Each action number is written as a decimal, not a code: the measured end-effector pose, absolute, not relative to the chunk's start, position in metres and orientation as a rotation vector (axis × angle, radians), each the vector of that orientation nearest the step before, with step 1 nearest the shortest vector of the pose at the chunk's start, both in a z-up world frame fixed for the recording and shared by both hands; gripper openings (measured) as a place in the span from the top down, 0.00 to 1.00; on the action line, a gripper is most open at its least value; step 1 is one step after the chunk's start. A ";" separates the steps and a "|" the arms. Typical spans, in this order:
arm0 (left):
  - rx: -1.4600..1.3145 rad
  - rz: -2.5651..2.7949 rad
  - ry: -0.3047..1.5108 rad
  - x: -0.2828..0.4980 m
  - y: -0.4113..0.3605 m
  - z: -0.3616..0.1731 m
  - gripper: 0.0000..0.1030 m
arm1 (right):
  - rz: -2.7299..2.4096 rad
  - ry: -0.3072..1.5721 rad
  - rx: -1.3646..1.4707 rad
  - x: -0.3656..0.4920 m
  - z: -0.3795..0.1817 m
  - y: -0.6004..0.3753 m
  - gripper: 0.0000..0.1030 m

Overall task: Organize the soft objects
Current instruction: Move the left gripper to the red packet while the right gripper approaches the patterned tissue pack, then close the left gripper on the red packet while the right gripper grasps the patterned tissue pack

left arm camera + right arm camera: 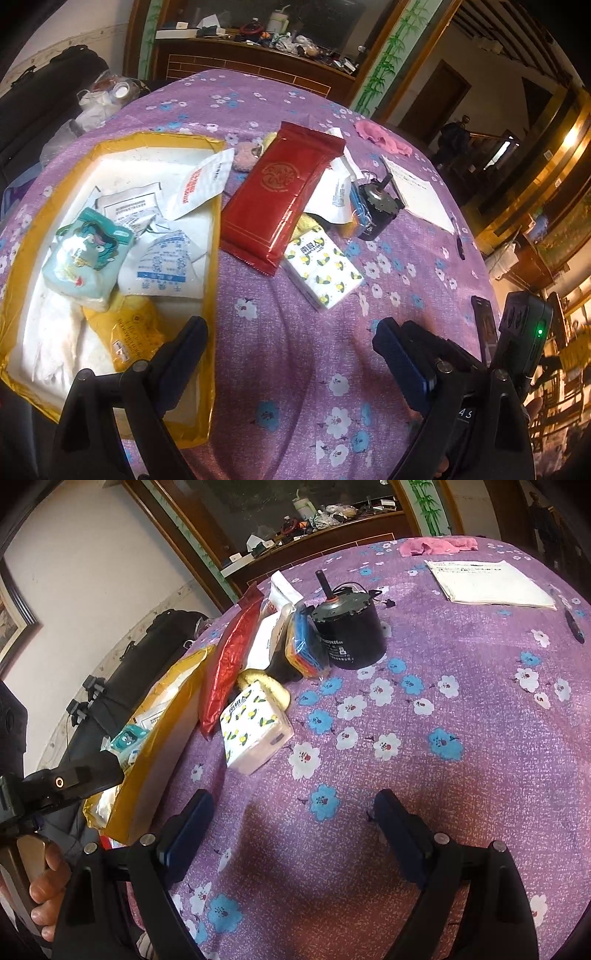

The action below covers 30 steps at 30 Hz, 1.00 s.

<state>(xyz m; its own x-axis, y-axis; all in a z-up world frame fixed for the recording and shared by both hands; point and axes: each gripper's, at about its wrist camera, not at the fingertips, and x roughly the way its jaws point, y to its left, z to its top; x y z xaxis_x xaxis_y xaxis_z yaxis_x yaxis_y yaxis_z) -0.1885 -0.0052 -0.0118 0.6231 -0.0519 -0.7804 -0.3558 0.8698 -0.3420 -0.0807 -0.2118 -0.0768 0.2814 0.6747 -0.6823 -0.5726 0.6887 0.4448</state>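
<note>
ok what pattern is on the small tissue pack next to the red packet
White with yellow lemons and green leaves on the small rectangular tissue pack; clearest in the left wrist view.

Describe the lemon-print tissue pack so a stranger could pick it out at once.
Start at the yellow-rimmed box on the purple floral tablecloth, then move to the long red packet lying beside it. The tissue pack sits at that packet's near end. It alone is white with small yellow lemons and green leaves.
</note>
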 end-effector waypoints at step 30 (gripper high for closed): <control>-0.266 0.150 1.065 -0.036 0.035 -0.028 0.34 | 0.898 0.970 0.169 -0.059 -0.074 -0.194 0.25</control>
